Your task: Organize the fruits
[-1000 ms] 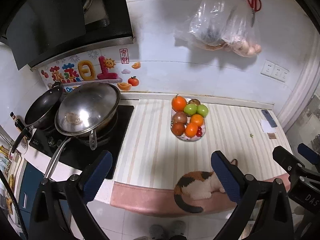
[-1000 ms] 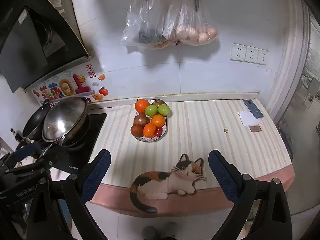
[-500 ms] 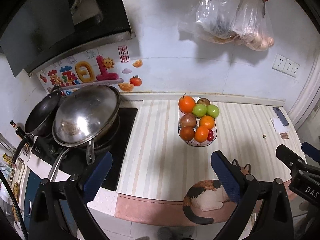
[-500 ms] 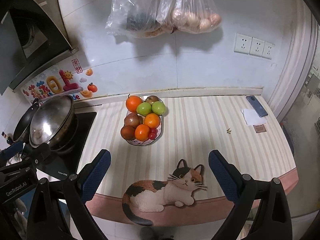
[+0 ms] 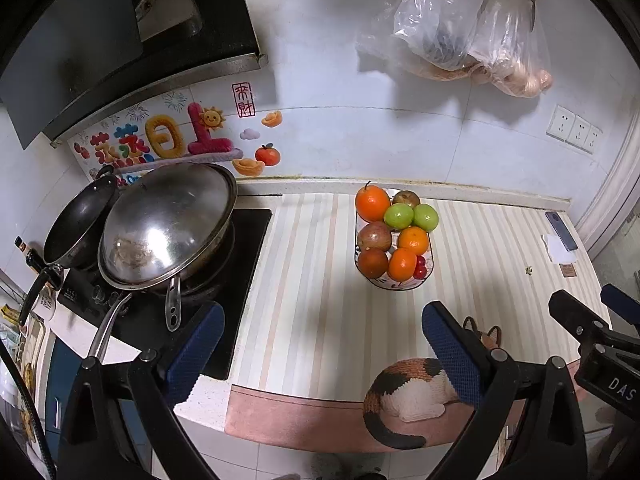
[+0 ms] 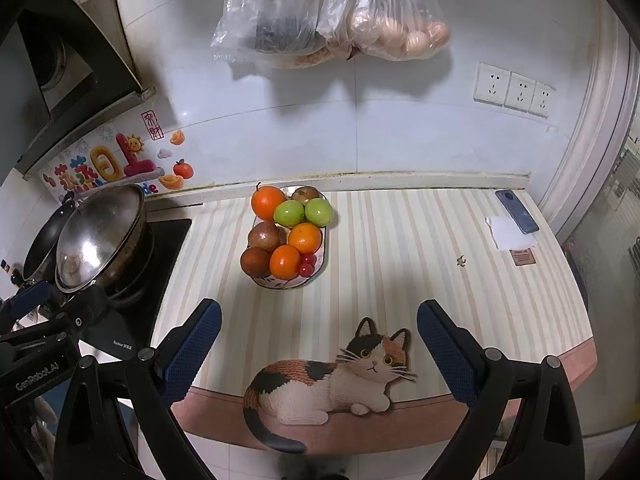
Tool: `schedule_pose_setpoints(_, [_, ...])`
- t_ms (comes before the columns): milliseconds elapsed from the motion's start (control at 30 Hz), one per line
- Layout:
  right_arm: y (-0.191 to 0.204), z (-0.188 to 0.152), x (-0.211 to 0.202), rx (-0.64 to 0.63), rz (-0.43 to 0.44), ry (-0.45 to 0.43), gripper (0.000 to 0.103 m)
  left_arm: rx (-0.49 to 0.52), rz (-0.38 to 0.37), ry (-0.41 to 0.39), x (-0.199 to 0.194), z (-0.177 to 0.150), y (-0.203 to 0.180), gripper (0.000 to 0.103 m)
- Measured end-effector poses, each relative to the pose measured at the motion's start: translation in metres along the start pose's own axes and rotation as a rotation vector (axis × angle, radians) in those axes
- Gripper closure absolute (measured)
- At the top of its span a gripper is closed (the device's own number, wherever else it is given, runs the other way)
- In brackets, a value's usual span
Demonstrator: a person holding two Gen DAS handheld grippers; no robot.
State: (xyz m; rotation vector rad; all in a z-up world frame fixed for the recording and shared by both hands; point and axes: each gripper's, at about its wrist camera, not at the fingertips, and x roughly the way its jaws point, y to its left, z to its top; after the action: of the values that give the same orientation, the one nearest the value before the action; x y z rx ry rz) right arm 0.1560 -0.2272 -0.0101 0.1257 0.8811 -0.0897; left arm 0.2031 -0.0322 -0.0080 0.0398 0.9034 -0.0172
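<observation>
Both views have closed on the counter. Fruits (image 6: 286, 236) heaped in bowl (image 6: 322, 258), near wall, right of stove (image 5: 240, 280). Left gripper (image 5: 322, 346) and right gripper (image 6: 318, 342) spread, empty (short of bowl). Sorting begun or finished: unclear.

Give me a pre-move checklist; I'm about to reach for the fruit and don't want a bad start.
1. Left tool open and empty: ok.
2. Right tool open and empty: ok.
3. Fruit bowl in view from both wrists, unobstructed: ok.
4. Striped mat between tools and bowl free of obstacles: ok.
5. Fruit piled and touching; small red fruits wedged at the near edge: not ok for a clean grasp.
6. Destination for sorted fruit: cannot tell.
</observation>
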Motion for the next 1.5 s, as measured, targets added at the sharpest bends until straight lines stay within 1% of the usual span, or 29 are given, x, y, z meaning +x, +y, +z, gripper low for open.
schedule_pose_setpoints(567, [-0.0004,0.0004,0.0026,-0.006,0.003,0.007,0.003,0.009,-0.027,0.015,0.0043,0.0004,-0.0010,0.002])
schedule_pose_setpoints(1000, [-0.0019,-0.0035,0.0041,-0.008,0.001,0.008,0.003,0.009,-0.033,0.015,0.0043,0.0033,-0.0015,0.002])
schedule_pose_setpoints(1500, [-0.0030,0.0001,0.0057,-0.011,0.001,0.010,0.003,0.008,-0.036,0.018,0.0057,0.0055,-0.0070,0.002])
